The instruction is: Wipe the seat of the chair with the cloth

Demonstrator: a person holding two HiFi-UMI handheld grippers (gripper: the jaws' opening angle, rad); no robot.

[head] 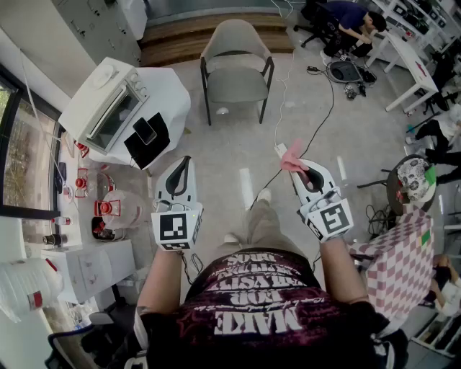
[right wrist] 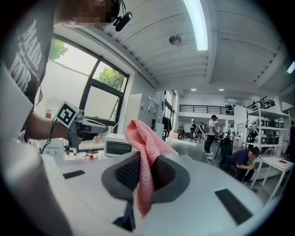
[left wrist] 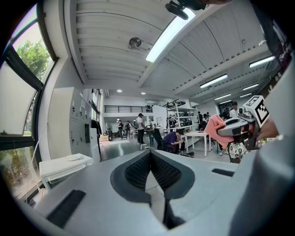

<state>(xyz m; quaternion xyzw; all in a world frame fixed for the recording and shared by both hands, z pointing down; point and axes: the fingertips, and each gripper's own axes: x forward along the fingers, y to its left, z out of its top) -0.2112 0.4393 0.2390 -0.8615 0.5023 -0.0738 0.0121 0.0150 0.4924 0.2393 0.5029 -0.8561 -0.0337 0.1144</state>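
Note:
The grey chair (head: 236, 68) stands across the floor ahead of me, its seat (head: 238, 86) bare. Neither gripper view shows it. A pink cloth (head: 292, 160) sticks out from the tip of my right gripper (head: 299, 166), which is shut on it; in the right gripper view the cloth (right wrist: 146, 143) is pinched between the dark pads and folds over the top. My left gripper (head: 185, 163) is held level beside it, well short of the chair. Its jaws (left wrist: 150, 153) are shut with nothing between them.
A white table (head: 169, 86) at the left carries a small oven (head: 108, 104) and a black phone (head: 146, 131). A black cable (head: 324, 115) and a white power strip (head: 281, 150) lie on the floor right of the chair. A person (head: 353, 18) sits at far desks.

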